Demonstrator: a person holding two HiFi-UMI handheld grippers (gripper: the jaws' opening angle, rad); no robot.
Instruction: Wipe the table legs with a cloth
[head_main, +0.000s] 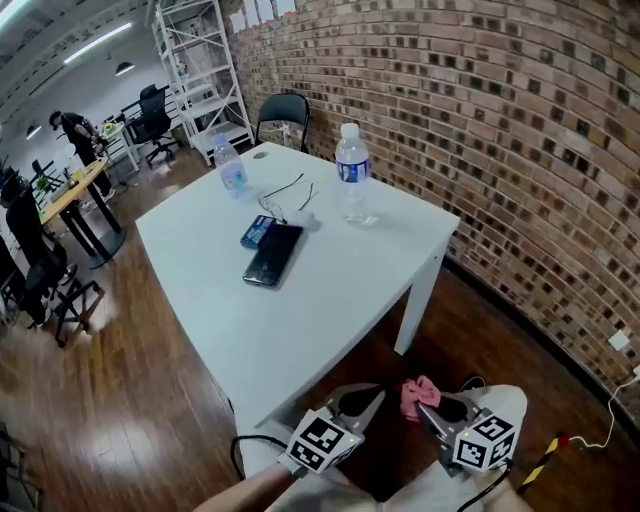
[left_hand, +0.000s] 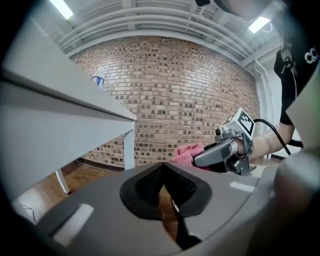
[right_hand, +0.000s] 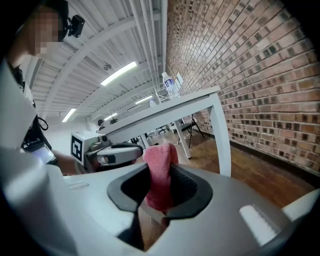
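At the bottom of the head view, nearest to the camera, the two grippers stand side by side and point forward and a little downward. The left gripper (head_main: 372, 397) has its jaws closed together with nothing between them; in its own view the dark pads (left_hand: 150, 182) meet with nothing caught in them. The right gripper (head_main: 428, 408) is clamped on the pink cloth (head_main: 418, 394). In the right gripper view the cloth fills the gap between the jaws, and a rounded fold stands out above them.

The cloth looks soft, light and limp, like a small towel, so it probably bends wherever it is pressed and cannot break or slip easily. I think the present hold, on the bunched middle with the free fold in front, is a good one, because this fold can be laid against a leg while the hard jaws stay off it.

A little further, right of centre, is the nearest table leg (head_main: 418, 300), white, smooth and stiff; the cloth is near it but not yet touching.

Beyond it is the table top (head_main: 330, 310) with a black phone (head_main: 272, 255), glasses (head_main: 286, 194) and a water bottle (head_main: 352, 172). Behind is the brick wall (head_main: 500, 120).
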